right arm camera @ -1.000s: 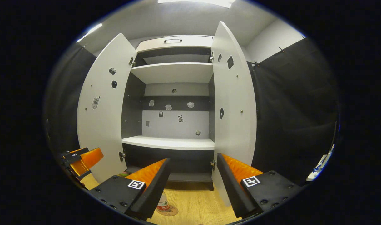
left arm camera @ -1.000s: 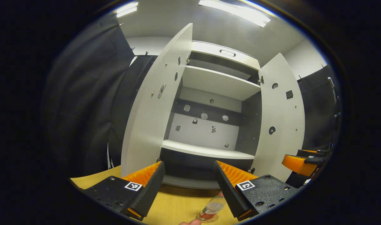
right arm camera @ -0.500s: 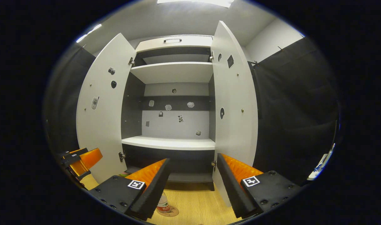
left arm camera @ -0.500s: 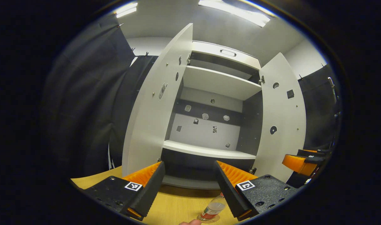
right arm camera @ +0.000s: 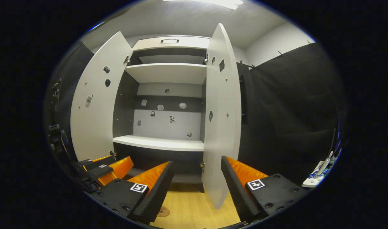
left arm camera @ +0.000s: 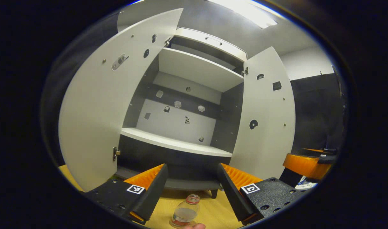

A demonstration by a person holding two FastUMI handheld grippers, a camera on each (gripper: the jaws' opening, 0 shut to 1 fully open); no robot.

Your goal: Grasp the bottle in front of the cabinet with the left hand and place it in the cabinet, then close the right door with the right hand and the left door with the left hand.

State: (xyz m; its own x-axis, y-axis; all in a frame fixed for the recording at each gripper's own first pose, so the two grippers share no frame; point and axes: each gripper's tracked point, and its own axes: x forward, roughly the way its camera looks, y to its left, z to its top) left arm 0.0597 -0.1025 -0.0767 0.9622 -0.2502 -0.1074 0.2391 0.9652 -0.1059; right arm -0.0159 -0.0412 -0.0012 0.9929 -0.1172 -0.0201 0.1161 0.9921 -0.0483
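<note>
Bottle [left arm camera: 185, 211] stands at the bottom centre of the left gripper view, between my left gripper's [left arm camera: 191, 187] wide, empty fingers, probably not touched, so nothing is done yet. In the right gripper view, my right gripper [right arm camera: 196, 184] gapes wide before the cabinet [right arm camera: 168, 95], whose right door [right arm camera: 221, 127] and left door [right arm camera: 95, 105] are open.

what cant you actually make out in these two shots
- Bottle: in the left gripper view its base is cut off by the picture's lower edge and a fingertip.
- Cabinet floor: in the right gripper view the right gripper hides part of it.
- Small stickers on the cabinet's back panel: too small to identify.
- Right door: its outer face is turned away.
</note>
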